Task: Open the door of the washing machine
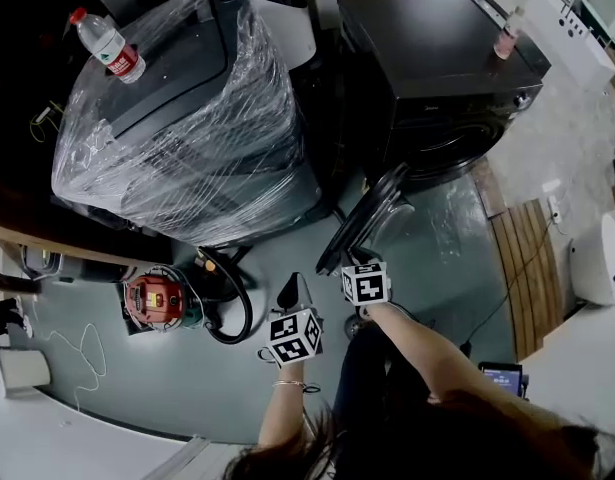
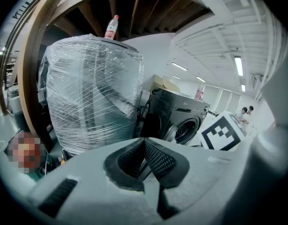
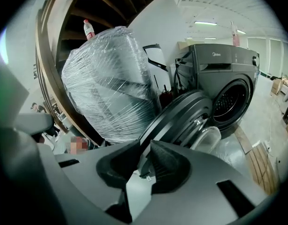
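Door [image 3: 181, 116] of washing machine [image 1: 437, 58] swung wide open, standing out from drum opening. Right tool [image 3: 144, 161] clamped on door's rim edge. Left tool [image 2: 143, 149] pinched closed, nothing in it, just beside right one. "Midea" legible on machine's front panel. Red-label bottle [image 1: 107, 43] atop plastic-wrapped appliance [image 1: 187, 118] next to machine.

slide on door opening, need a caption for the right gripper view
Right gripper clamped on the rim of the open door of the washing machine, a plastic-wrapped appliance beside it.
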`<state>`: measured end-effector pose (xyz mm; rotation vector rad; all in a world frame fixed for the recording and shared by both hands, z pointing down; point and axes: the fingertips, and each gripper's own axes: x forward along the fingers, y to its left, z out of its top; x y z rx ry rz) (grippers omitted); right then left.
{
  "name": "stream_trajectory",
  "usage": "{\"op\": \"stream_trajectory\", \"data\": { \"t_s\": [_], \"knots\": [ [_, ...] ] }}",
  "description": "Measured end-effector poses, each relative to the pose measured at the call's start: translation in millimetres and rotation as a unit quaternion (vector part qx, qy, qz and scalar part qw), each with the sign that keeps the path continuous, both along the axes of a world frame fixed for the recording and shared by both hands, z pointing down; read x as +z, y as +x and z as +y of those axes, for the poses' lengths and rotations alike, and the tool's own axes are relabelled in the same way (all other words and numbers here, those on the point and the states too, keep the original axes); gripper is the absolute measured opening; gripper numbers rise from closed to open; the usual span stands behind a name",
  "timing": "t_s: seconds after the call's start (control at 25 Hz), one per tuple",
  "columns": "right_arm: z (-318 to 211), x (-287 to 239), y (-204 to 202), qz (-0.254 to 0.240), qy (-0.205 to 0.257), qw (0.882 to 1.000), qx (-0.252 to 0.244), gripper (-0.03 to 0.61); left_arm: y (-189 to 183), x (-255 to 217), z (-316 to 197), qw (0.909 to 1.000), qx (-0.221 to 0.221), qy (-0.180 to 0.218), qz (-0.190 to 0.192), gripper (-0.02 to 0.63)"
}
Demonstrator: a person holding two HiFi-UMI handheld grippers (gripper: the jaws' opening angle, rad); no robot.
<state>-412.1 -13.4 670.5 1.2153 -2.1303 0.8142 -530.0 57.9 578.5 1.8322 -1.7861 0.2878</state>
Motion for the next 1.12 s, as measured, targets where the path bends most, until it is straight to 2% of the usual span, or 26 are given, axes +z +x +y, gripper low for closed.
{"op": "stream_trajectory", "data": {
  "t_s": [0.2, 0.44, 0.68, 1.12],
  "knots": [
    [-1.4, -31.6, 26.1, -0.009, 0.033, 0.999, -0.029, 0.057, 30.6, -20.4, -4.7, 0.9999, 0.006, 0.006, -0.012, 0.012],
    [0.7, -64.4, 65.8, -0.023, 0.065, 0.996, -0.050, 0.036, 74.7, -50.5, -7.1, 0.9991, 0.007, 0.034, -0.023, 0.012],
    [16.6, -89.8, 123.2, -0.035, 0.084, 0.994, -0.059, 0.029, 126.5, -67.7, 5.1, 0.9989, 0.011, 0.043, -0.019, 0.012],
    [40.9, -144.4, 227.2, -0.050, 0.138, 0.988, -0.050, 0.021, 221.5, -118.3, 25.8, 0.9954, 0.038, 0.085, -0.021, 0.012]
  ]
}}
